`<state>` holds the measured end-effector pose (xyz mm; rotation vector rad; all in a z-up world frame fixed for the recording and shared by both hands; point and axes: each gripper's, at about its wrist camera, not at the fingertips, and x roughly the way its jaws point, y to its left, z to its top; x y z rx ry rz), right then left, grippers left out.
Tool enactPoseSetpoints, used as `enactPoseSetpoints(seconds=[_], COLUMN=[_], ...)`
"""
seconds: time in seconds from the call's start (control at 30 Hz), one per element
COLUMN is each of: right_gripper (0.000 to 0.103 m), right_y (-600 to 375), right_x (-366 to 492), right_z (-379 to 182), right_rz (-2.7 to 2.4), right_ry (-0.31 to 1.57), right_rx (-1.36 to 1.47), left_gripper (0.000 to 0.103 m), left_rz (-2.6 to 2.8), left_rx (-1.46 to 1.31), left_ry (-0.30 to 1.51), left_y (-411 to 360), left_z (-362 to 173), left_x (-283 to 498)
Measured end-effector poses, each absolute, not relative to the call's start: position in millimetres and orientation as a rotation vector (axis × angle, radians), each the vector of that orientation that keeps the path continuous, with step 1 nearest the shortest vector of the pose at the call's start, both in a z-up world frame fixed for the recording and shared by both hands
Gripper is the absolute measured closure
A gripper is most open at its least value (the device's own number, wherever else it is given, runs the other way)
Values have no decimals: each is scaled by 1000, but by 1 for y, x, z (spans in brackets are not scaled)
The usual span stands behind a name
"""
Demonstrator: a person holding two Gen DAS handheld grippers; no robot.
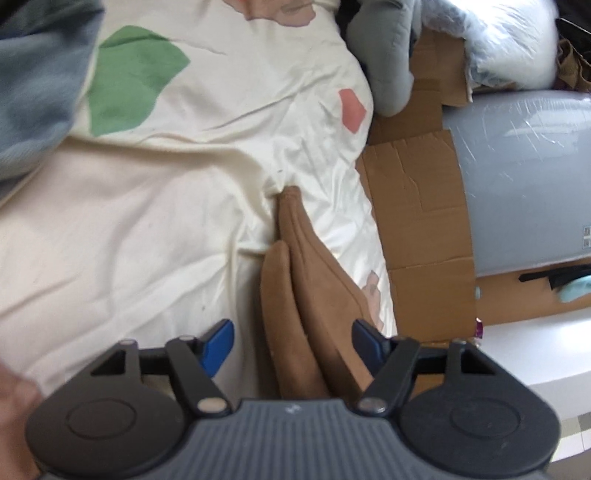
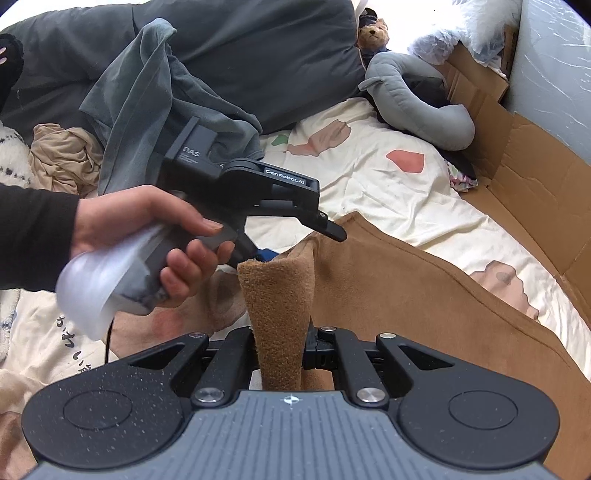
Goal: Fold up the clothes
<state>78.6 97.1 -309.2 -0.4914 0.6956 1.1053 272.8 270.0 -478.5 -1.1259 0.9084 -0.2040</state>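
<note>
Bright, soft daylight throughout; left-wrist view motion-blurred, both fisheye-curved at the edges.

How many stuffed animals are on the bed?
2. A teddy bear sits at the far end beside the dark pillow; a grey elephant lies just in front of it, by the cardboard. More may be hidden under the bedding.

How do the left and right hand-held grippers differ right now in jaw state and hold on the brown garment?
The right hand-held gripper is shut, pinching a raised fold of the brown garment; the left hand-held gripper is open, with brown fabric between its blue fingertips but not pressed. The right shows only in its own view; the left also shows in the right's view, held by a hand. Both meet the same garment.
</note>
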Motion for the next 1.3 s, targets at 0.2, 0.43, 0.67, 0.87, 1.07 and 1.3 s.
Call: enactPoseSetpoints(seconds=[0.2, 0.43, 0.67, 0.87, 1.07, 1.3], right_gripper=[98, 98, 98, 98, 98, 98], right_y=[96, 81, 54, 20, -21, -68], right_x=[79, 85, 104, 123, 137, 142], right_z=[-309, -303, -298, -288, -287, -286], right_rz=[1109, 1102, 1074, 1004, 896, 812], right_ry=[698, 712, 752, 751, 785, 798], right_rx=[-491, -443, -321, -243, -163, -47], left_gripper=[68, 92, 92, 92, 92, 92], left_rz=[-222, -242, -284, -312, -368, -404], left_rx=[-1081, -1033, -1044, -1097, -1072, -972], left_ry=[943, 927, 870, 793, 788, 824], left_y=[260, 258, 238, 205, 164, 107], left_z=[-482, -459, -429, -412, -395, -375], left_x=[289, 289, 290, 293, 301, 318])
